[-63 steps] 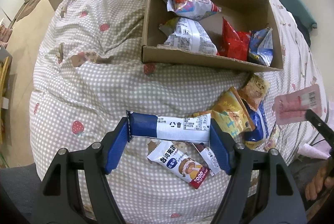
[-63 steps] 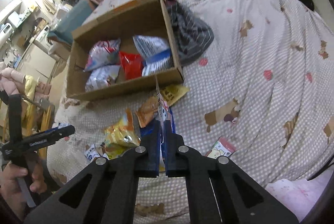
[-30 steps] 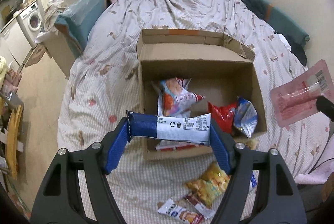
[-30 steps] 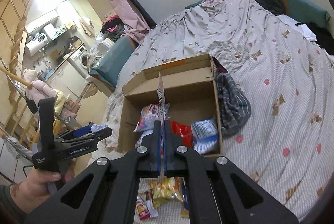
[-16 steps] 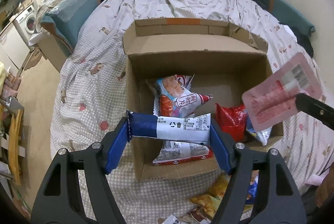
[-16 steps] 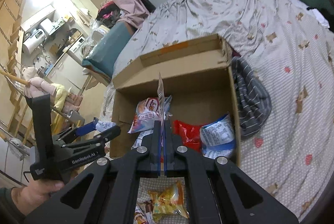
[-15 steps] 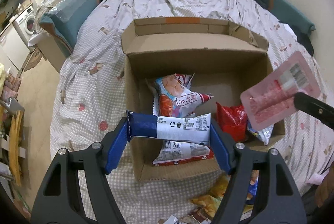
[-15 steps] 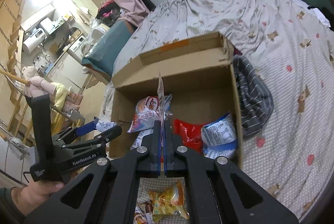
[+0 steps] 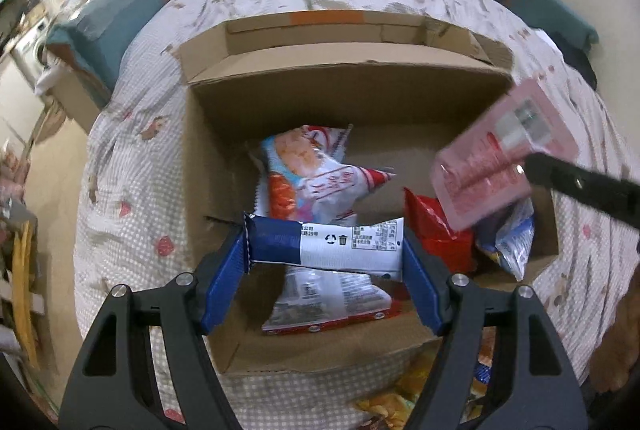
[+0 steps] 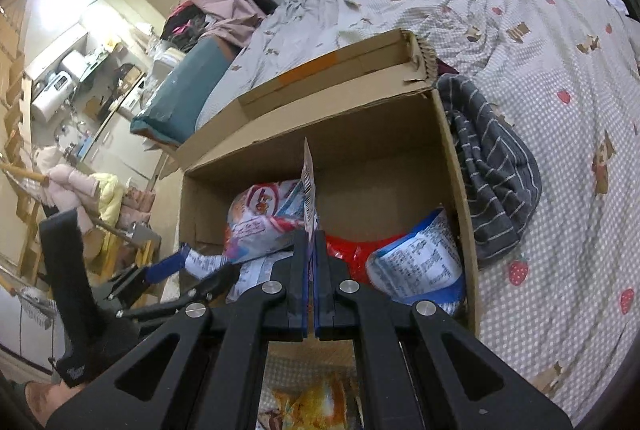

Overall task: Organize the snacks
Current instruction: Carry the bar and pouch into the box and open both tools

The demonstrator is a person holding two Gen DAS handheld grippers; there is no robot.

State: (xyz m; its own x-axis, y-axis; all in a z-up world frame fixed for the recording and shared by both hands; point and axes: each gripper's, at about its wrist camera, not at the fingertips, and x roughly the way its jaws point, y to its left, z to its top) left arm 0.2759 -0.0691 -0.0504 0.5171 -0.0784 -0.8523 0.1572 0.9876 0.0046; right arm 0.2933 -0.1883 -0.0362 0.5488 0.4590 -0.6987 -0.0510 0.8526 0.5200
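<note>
Left gripper (image 9: 324,250) grips a blue-and-white snack bar (image 9: 326,248) end to end — jaws spread about the length of the bar, blue pads pressing on both ends, bar horizontal. It hangs over the near-left part of the open cardboard box (image 9: 352,81), above the snacks already inside.

Right gripper (image 10: 310,262) has its jaws nearly closed, pinching a thin pink flat packet (image 9: 504,157) by its edge. In the right wrist view the packet shows edge-on, standing up from between the fingers as a thin strip with a barcode. In the left wrist view the pink packet is blurred and sits tilted over the right side of the box, above the red bag (image 9: 432,234).

Inside the box: a white-red-blue puffed bag (image 9: 316,173) at centre, a flat white pack with a red edge (image 9: 332,302) below it near the front wall, the red bag to the right, and a blue-white bag (image 10: 416,266) in the right front corner.

Box sits on a checked bedspread with strawberry prints (image 10: 560,133). A grey striped cloth (image 10: 496,165) lies against the box's right wall. More snack packs — yellow-orange, probably chips (image 9: 404,398) — lie on the bedspread in front of the box.
</note>
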